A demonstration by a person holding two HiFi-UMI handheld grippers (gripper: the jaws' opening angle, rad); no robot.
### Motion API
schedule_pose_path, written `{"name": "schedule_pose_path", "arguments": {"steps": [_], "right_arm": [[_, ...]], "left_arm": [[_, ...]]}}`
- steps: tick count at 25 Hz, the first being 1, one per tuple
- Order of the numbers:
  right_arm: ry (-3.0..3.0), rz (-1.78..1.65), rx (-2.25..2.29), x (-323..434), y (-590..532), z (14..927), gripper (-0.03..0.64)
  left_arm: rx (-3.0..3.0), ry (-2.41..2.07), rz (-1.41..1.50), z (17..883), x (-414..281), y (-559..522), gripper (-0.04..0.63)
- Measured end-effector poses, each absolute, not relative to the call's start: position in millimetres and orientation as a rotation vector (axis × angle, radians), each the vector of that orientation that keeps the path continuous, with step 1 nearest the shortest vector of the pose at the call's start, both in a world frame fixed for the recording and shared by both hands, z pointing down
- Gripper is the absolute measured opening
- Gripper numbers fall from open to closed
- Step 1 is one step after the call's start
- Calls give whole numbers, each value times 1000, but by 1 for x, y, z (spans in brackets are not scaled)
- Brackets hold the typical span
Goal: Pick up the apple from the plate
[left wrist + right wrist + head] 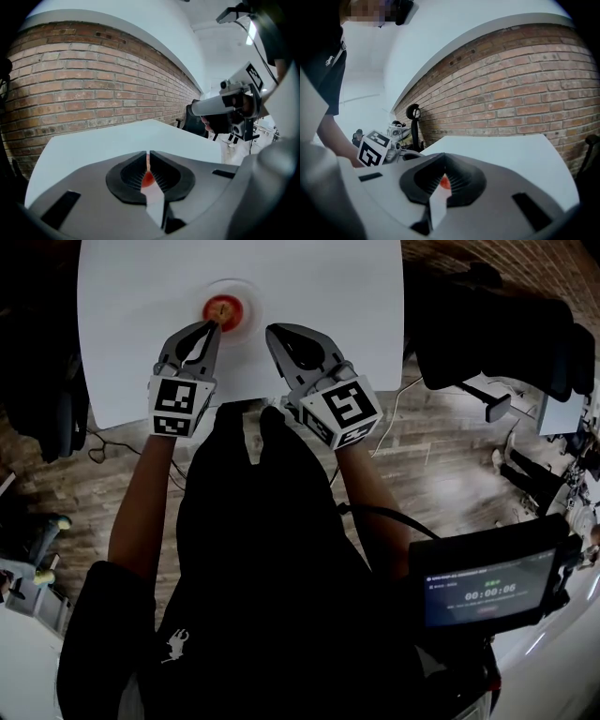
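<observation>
The red apple (223,310) sits on a small pale plate (251,294) near the far middle of the white table (328,296). My left gripper (214,326) is shut and empty, its tips just at the near edge of the apple. In the left gripper view a sliver of the apple (147,178) shows through the slit behind the closed tips of the left gripper (147,152). My right gripper (271,332) is also shut and empty, a little right of the plate. The right gripper view shows the right gripper (444,154) with the apple (445,183) peeking behind it.
A brick wall (93,79) runs beyond the table. Dark office chairs (506,334) stand right of the table on the wood floor (441,456). A small screen (487,587) hangs at the person's right side. Cables (103,446) lie by the table's left corner.
</observation>
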State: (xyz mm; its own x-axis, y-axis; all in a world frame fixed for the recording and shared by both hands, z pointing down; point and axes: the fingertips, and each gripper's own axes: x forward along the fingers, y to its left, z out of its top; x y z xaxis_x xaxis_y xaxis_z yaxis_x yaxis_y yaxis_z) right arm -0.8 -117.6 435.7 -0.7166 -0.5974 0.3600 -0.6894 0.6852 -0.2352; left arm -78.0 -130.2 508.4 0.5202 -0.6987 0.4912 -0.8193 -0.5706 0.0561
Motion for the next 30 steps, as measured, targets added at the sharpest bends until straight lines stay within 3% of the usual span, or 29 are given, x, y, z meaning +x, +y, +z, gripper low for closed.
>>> {"name": "schedule_pose_path", "arguments": {"steps": [9,24,30], "right_arm": [[-2618,547,1063,6,-116,439,4],[-2594,568,1075,11,-115,442,4],[-2592,564,1086,13,-115,442,3]], "left_arm": [[2500,-1238,648,513,-73,-135,14],[2512,-1192,767,531,-71,-133,295],[2502,-1171,837,546,-71,-135,361]]}}
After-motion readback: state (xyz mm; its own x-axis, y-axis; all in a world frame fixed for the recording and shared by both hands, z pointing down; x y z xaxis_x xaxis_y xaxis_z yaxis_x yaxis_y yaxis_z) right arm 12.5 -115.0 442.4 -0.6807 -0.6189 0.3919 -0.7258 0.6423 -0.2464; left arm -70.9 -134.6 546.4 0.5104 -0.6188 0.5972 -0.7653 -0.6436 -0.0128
